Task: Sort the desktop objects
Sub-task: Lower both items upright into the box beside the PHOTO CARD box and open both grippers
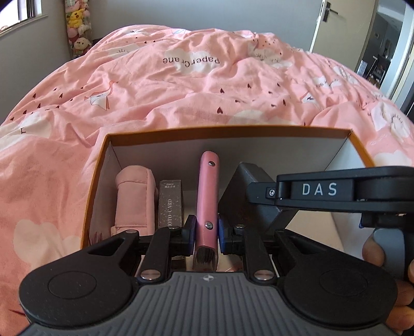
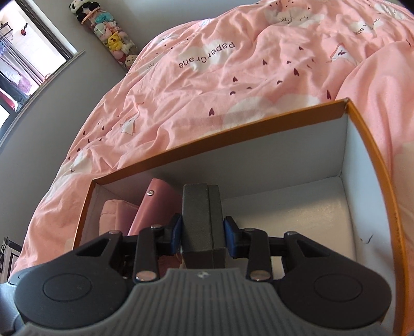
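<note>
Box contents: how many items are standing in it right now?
4, possibly more hidden behind the tools: pink pouch at far left, photo card box beside it, pink notebook in the left tool, dark grey box in the right tool.

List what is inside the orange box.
Inside the orange box: pink pouch, photo-card box, pink notebook in the left claw, dark case in the right claw. The claws hide the near floor.

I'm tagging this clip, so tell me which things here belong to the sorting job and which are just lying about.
Part of the job:
orange box
pink notebook in the left tool
dark grey case in the right tool
pink pouch
card box

Just lying about:
pink duvet
plush toys
door
</note>
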A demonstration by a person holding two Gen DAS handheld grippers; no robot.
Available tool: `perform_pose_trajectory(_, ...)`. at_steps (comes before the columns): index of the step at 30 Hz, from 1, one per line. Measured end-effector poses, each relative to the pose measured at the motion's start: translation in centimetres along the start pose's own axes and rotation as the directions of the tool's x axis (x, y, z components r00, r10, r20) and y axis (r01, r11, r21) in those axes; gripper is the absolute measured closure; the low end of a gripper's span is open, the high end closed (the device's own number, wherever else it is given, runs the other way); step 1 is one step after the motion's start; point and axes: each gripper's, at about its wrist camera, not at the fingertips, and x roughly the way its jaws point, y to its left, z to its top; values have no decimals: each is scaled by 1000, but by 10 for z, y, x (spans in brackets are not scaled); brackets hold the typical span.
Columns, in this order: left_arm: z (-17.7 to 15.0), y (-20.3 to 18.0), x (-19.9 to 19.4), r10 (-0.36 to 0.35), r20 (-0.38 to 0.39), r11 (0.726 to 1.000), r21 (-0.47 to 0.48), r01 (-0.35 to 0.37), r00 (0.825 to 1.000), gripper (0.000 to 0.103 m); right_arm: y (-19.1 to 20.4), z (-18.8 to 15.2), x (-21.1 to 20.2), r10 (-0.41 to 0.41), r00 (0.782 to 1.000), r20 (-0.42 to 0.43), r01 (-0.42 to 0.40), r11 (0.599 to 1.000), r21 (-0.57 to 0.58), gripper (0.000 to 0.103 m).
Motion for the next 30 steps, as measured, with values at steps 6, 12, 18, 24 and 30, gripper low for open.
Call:
perform_pose_trajectory(6,-1,-2,11,29,-33,998,50,-27,999,83,5,0,9,20,1000,-14,-20,1000,-12,66)
perform_pose_trajectory(12,-1,-2,6,-3,-48,994,107,8,999,74,13,-1,18,23,999,-43,-25,999,-48,66)
perform_pose_trajectory(18,-4,0,-20,-31,-27,982,185,35,999,57,15,-1,21,60,995,-76,-65,996,-59,63)
perform_pose_trajectory(24,-9,7,-47,-49,0,975,218,48,999,55,22,-4,19,106,989,-101,-117,987,-106,60)
perform_pose_trajectory(30,-10,24,-69,-67,32,985,160,61,997,51,32,-6,15,124,983,-138,-150,970,-194,43)
